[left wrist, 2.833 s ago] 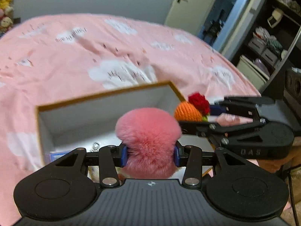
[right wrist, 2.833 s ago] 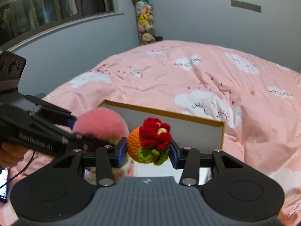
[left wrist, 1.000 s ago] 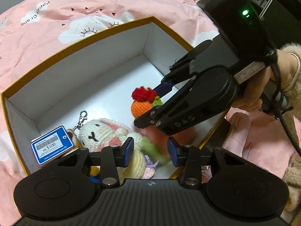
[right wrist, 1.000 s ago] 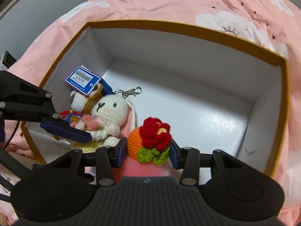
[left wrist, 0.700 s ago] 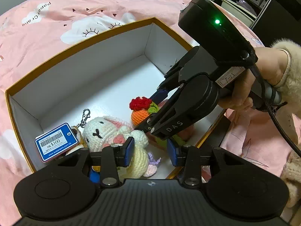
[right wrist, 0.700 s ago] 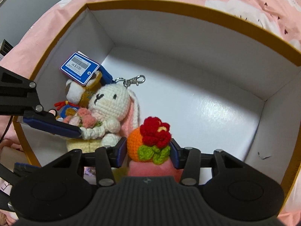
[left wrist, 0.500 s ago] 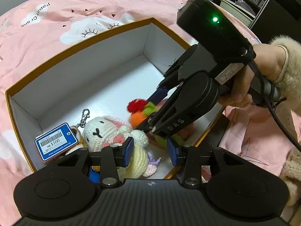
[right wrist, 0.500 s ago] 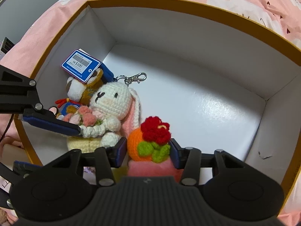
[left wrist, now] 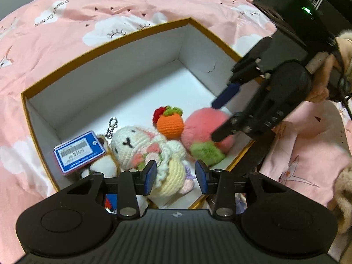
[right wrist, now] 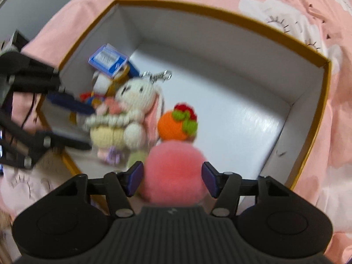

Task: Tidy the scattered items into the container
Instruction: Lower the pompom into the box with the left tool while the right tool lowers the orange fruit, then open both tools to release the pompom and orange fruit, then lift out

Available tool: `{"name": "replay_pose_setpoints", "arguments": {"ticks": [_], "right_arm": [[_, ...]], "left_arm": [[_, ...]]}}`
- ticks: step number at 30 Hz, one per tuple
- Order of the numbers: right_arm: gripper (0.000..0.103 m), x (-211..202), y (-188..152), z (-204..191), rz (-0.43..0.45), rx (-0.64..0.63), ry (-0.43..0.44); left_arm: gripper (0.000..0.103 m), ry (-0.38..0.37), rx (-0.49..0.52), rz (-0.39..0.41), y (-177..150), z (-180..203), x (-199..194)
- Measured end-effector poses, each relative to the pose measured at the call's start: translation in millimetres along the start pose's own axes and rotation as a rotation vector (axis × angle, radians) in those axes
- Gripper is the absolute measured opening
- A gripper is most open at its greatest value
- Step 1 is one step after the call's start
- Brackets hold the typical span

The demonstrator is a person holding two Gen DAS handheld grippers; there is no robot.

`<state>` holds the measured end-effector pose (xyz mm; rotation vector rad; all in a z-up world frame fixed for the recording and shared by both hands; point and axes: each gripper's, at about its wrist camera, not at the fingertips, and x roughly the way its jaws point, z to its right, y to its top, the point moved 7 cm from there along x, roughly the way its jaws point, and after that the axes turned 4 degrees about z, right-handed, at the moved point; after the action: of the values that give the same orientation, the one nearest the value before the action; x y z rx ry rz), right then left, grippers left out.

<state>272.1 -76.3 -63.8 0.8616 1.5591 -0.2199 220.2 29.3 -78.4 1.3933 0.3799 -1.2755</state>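
My right tongs (right wrist: 172, 181) are opening and have let go of the crochet orange (right wrist: 176, 124), which now lies on the box (left wrist: 105, 44) floor beside the pink pompom (left wrist: 206, 129). Earlier it was pinched between the pads above the pompom. My right hand has lifted back.

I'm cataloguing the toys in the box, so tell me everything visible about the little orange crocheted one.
The orange crocheted toy is a small round ball of orange yarn, topped with a red flower and green leaves. It lies tipped on the white floor of the box, free of both grippers, against the pink pompom, with the white bunny close beside it.
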Motion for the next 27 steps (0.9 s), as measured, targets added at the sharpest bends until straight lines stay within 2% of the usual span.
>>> {"name": "replay_pose_setpoints", "arguments": {"ticks": [3,7,8,9,10,12,16,22,27], "right_arm": [[0.056,6.6,-8.3,-0.5,-0.034,0.004,0.006],[0.054,11.8,-7.6,4.4,-0.048,0.080,0.079],[0.052,13.1,-7.4,4.7,-0.048,0.097,0.094],[0.042,14.0,-6.9,5.7,-0.047,0.115,0.104],[0.039,15.9,-6.9,7.3,-0.049,0.137,0.108],[0.036,17.9,-6.6,9.2,-0.047,0.175,0.132],[0.034,21.1,-5.5,0.3,-0.052,0.248,0.241],[0.034,25.3,-5.9,-5.3,-0.061,0.226,0.206],[0.039,20.4,-6.1,-7.2,-0.053,0.226,0.188]], "left_arm": [[0.044,-0.008,-0.002,-0.002,-2.2,0.4,0.9],[0.044,-0.011,-0.002,-0.001,-1.6,0.7,1.4],[0.044,-0.013,-0.003,0.000,-1.3,0.5,1.9],[0.044,-0.016,-0.005,0.001,-1.2,0.2,2.4],[0.044,-0.020,-0.007,0.002,-1.2,-0.1,2.9],[0.044,-0.027,-0.013,0.005,-1.0,-0.6,3.5],[0.044,-0.026,-0.015,0.003,-0.8,-1.6,4.8],[0.043,-0.031,-0.022,0.003,-1.0,-1.3,5.7],[0.044,-0.031,-0.027,0.000,-1.5,-1.9,4.2]]}}
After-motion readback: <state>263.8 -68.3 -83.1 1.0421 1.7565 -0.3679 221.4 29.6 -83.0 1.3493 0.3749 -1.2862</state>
